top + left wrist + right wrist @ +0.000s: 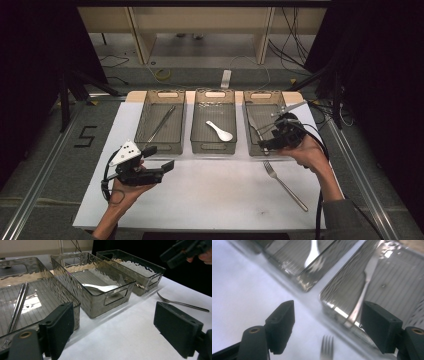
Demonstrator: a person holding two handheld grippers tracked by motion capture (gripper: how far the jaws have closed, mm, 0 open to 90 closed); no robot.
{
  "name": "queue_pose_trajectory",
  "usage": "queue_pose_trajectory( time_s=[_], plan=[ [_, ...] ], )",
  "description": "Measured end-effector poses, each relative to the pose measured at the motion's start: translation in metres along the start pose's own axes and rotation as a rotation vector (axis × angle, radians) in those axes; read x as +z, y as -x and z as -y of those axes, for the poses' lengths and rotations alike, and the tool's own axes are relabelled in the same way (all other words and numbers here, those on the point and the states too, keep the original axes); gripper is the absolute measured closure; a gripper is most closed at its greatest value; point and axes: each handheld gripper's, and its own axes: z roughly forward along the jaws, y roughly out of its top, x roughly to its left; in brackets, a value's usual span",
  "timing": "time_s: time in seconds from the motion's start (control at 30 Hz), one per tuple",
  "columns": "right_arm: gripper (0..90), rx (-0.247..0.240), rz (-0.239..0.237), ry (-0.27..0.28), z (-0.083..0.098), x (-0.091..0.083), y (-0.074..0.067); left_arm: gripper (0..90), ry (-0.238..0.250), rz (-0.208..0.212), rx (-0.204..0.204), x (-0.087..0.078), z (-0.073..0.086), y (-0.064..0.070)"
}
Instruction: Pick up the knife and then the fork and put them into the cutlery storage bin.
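Sorting cutlery into the three bins: right gripper [270, 142] hovers over the near wall of the right bin [264, 95], fingers spread and empty, one fork [364, 290] already lying inside that bin. Second fork [285, 186] lies on the desk [200, 195] just in front of the right bin — next move likely calls for dropping onto its handle and pinching. Left gripper [162, 157] is held level in front of the left bin, fingers spread, empty.
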Motion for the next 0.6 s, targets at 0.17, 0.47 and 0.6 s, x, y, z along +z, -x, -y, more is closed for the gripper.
queue_pose_trajectory(
  time_s=[0.17,0.47,0.6],
  plan=[
    [27.8,-0.021,-0.016,-0.029,0.023,0.001,-0.012,16.4,-0.001,0.003,0.002,0.0,0.0,0.0],
    [27.6,-0.048,-0.009,-0.133,0.05,0.001,-0.017,16.4,0.001,0.005,0.006,0.0,-0.001,0.001],
    [27.8,-0.043,-0.005,-0.164,0.059,0.003,-0.016,16.4,0.0,0.004,0.005,0.0,-0.001,0.001]
  ],
)
